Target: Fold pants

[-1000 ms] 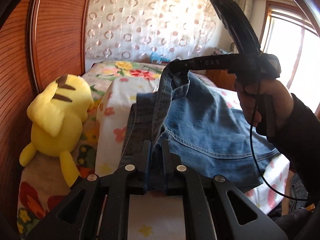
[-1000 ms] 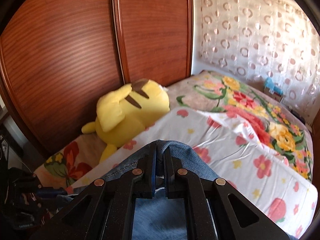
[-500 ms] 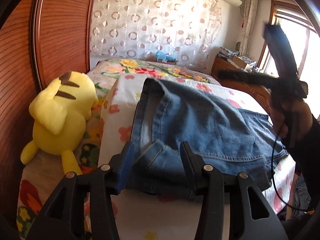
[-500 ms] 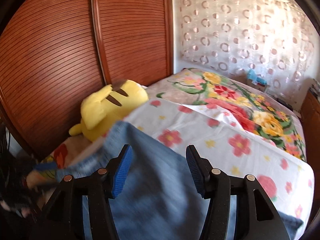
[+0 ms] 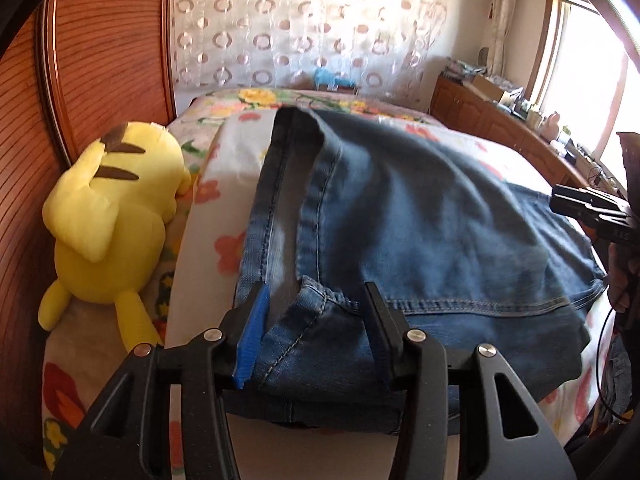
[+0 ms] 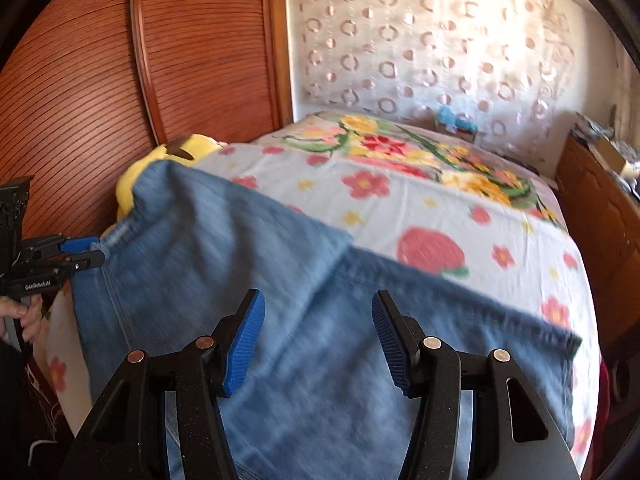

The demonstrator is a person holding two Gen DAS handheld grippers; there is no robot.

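Your left wrist cam sits close over the near edge of the bed [image 5: 200, 320], tilted down, facing the dotted curtain [image 5: 300, 32]. Your right wrist cam is equally close, tilted down from further right, facing the wooden panel [image 6: 100, 80] and the same curtain. Both share the jeans [image 5: 420, 220], yellow plush [image 5: 108, 216] and floral bedding.

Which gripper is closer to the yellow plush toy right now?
Left. The left gripper hovers open over the jeans edge beside the yellow plush toy; the right gripper is open over the jeans' far side.
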